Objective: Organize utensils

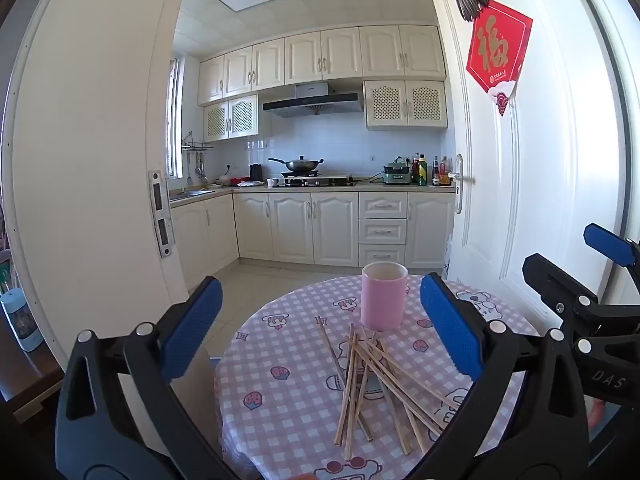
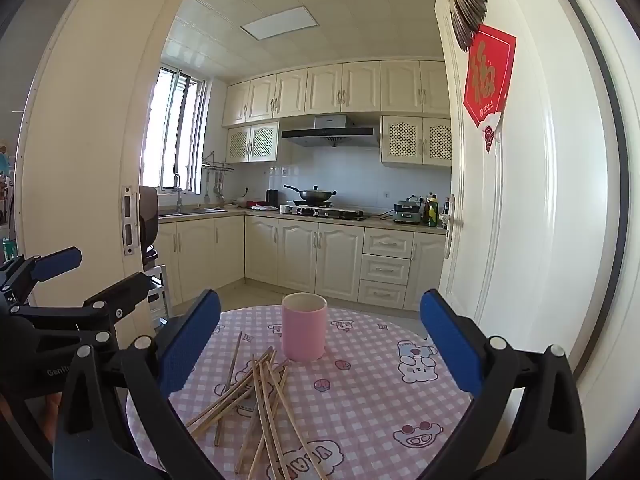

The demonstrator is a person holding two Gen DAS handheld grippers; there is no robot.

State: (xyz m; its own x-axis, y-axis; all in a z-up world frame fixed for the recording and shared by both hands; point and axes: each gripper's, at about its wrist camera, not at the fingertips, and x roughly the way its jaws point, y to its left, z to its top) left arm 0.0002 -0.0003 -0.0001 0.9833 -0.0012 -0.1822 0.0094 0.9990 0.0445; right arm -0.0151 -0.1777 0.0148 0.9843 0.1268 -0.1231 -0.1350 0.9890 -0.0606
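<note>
A pink cup stands upright on a round table with a pink checked cloth. Several wooden chopsticks lie in a loose crossed pile in front of the cup. My left gripper is open and empty, held above the near side of the table over the pile. My right gripper is open and empty, held likewise to the right. Each gripper shows at the edge of the other's view: the right one, the left one.
An open white door with a red paper ornament stands right of the table. A door frame is at the left. A kitchen with cabinets and a stove lies beyond. A bottle stands at the far left.
</note>
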